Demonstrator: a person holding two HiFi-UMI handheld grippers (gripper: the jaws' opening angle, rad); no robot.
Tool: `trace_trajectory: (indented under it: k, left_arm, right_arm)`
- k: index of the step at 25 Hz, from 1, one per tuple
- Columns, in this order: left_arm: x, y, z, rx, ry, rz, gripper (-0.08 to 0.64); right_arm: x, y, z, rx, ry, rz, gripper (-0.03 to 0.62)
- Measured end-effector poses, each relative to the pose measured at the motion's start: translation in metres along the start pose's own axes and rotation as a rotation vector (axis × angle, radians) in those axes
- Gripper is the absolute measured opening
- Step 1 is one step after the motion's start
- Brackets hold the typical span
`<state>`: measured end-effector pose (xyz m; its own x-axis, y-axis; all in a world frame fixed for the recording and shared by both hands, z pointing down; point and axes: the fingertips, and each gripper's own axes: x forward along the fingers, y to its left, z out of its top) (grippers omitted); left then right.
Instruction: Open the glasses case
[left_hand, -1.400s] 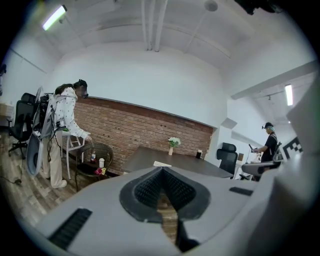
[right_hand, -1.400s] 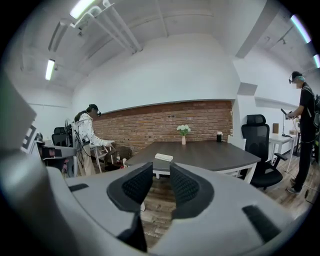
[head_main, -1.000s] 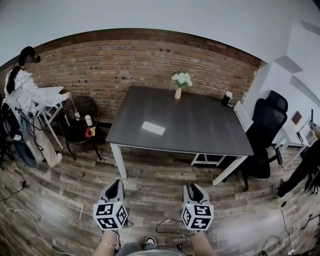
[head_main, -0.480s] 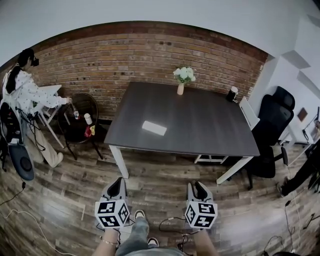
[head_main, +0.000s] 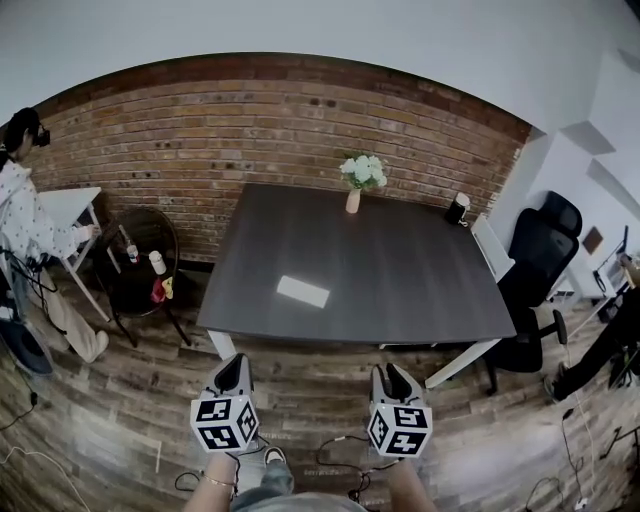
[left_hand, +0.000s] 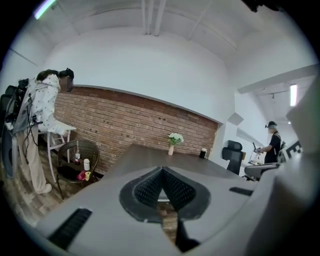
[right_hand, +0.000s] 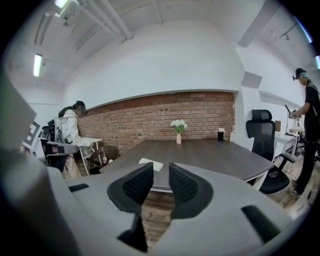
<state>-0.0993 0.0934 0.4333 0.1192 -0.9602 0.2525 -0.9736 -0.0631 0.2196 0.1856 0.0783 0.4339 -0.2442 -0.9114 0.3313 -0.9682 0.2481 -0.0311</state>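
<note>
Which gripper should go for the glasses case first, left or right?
Right, narrowly. The right tongs stand apart, ready to take the glasses case; the left tongs are shut. The case lies ahead, roughly between both, and neither is over the table yet.

Dark grey rectangular worktop (head_main: 400, 270) on white legs, standing on a wood-plank floor (head_main: 110, 400). On it:
- flat white glasses case (head_main: 303, 291), near the front-left edge
- small vase (head_main: 353, 201) of white flowers, at the far edge
- dark cylindrical container (head_main: 456, 209), at the far right corner

All three well apart.
</note>
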Motion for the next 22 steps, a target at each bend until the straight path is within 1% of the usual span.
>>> trace_trajectory:
  k: [7,10,12,15,19,22]
  left_arm:
    - [0.058,0.043,0.023,-0.019,0.014,-0.031,-0.006]
    - [0.077,0.064,0.029,-0.046,0.011,-0.036,-0.005]
    - [0.086,0.075,0.03,-0.044,0.017,-0.031,-0.005]
    - [0.096,0.079,0.027,-0.026,0.031,-0.045,-0.006]
    - [0.106,0.082,0.026,-0.057,0.044,-0.075,-0.005]
    - [0.111,0.082,0.026,-0.059,0.049,-0.086,-0.005]
  right_arm:
    - [0.06,0.025,0.023,-0.005,0.011,-0.027,0.094]
    - [0.079,0.041,0.036,-0.038,0.013,-0.033,0.094]
    - [0.087,0.048,0.04,-0.055,0.02,-0.04,0.094]
    - [0.096,0.052,0.038,-0.062,0.048,-0.054,0.094]
    - [0.111,0.053,0.038,-0.053,0.064,-0.068,0.094]
    - [0.122,0.053,0.039,-0.05,0.067,-0.069,0.094]
